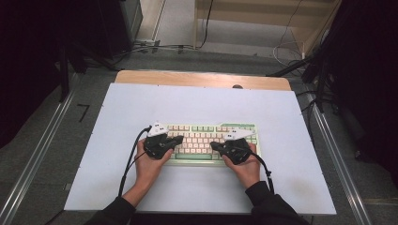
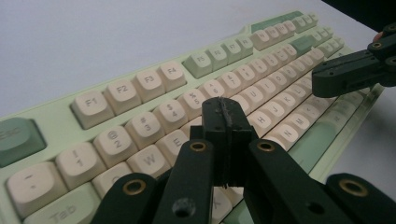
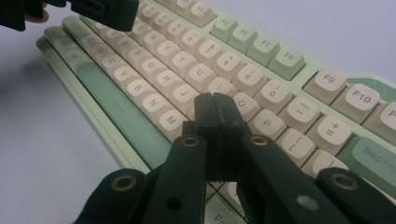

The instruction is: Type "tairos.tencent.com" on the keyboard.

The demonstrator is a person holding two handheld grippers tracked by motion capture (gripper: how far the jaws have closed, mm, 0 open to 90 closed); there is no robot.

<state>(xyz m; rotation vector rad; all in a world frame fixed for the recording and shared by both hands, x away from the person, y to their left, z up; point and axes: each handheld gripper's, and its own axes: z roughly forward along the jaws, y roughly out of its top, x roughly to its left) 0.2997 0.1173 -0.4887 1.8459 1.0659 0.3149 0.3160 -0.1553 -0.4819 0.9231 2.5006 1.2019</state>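
Both grippers pinched closed, empty, over keyboard (image 1: 206, 139) mid-tabletop, long axis nine to three. Left gripper (image 1: 178, 139) nearest the R key (image 2: 195, 125), right gripper (image 1: 214, 146) above K-L, keys at twelve.

White table (image 1: 117, 154) with a wooden strip along the far edge; pale green keyboard (image 1: 206, 129) with cream keys lying flat near the middle.

The high view looks forward and down over the table (image 1: 281, 178). Each gripper view sits close, low over the keyboard (image 1: 206, 136), facing the opposite end; all share its keys.
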